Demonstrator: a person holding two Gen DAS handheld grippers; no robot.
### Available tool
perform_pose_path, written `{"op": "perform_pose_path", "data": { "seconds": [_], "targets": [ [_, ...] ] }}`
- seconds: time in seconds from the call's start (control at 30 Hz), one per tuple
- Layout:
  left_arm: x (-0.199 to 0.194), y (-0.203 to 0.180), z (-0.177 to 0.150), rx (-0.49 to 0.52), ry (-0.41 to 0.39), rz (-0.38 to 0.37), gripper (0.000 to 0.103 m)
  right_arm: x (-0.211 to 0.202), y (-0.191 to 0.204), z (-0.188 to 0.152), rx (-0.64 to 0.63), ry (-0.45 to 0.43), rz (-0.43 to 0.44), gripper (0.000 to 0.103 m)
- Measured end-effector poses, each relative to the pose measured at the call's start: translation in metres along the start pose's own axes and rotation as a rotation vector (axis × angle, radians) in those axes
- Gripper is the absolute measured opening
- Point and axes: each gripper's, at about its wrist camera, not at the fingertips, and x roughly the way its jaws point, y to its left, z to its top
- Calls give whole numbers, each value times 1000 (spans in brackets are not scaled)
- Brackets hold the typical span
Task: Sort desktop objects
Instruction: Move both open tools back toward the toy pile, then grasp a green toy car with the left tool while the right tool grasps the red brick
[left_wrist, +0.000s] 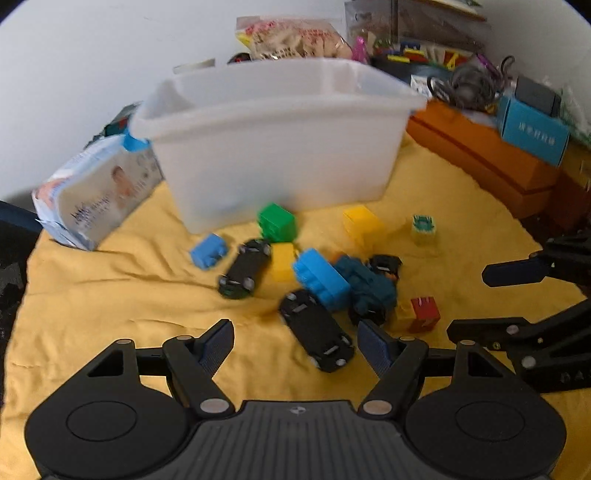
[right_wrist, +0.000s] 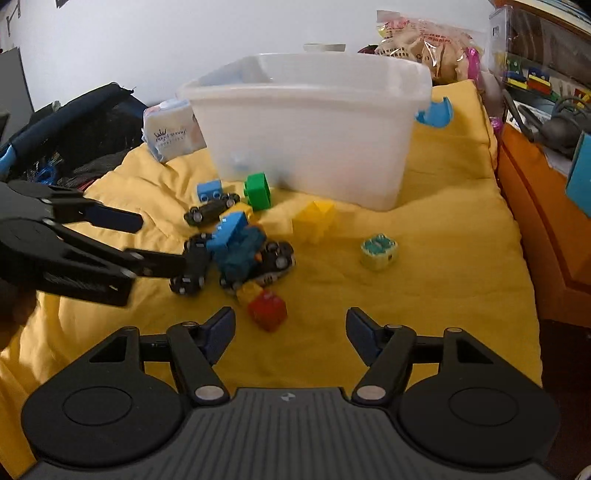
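two black toy cars (left_wrist: 317, 334) (left_wrist: 244, 268) belly-up, two blue blocks (left_wrist: 320, 277) (left_wrist: 208, 251), one red block (right_wrist: 267, 309), one white bin (right_wrist: 314, 125); both grippers' (left_wrist: 295, 343) (right_wrist: 291, 334) fingers wide, holding nothing.

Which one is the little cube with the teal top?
Find the big white bin on the yellow cloth. In front of it, off to the right of the toy pile, sits a pale yellow cube all alone. It is the only block with a teal pattern on top, and nothing touches it.
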Motion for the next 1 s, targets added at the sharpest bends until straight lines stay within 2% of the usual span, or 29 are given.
{"op": "perform_pose_path", "data": {
  "seconds": [0.07,0.13,0.2,0.27,0.3,0.43,0.5,0.53,0.67,0.7,0.77,1.0],
  "targets": [
    [14,-2,-2,-10,28,25,74,4,-1,0,-25,1,4,67],
    [24,2,0,-63,51,15,70,7,0,1,-49,-3,12,66],
    [30,5,-1,-95,65,9,59,12,1,4,-71,-4,23,63],
    [30,4,-1,-80,55,5,47,13,4,1,-93,-6,46,59],
    [29,5,-3,-61,51,5,44,15,6,2,-106,-5,54,57],
    [28,14,-6,-56,50,-6,42,25,14,4,-160,4,73,51],
    [29,14,-3,-55,55,-8,44,30,16,4,-176,32,79,32],
    [30,12,-2,-49,57,-4,47,31,16,4,-181,37,73,30],
    [34,5,2,18,36,-13,48,28,12,2,-151,38,83,30],
    [35,4,3,28,34,-20,45,27,11,2,-146,40,83,30],
    [36,2,4,43,28,-31,32,23,9,2,-132,38,81,30],
    [24,1,7,42,3,-34,22,7,0,-6,-54,20,50,30]
  ]
}}
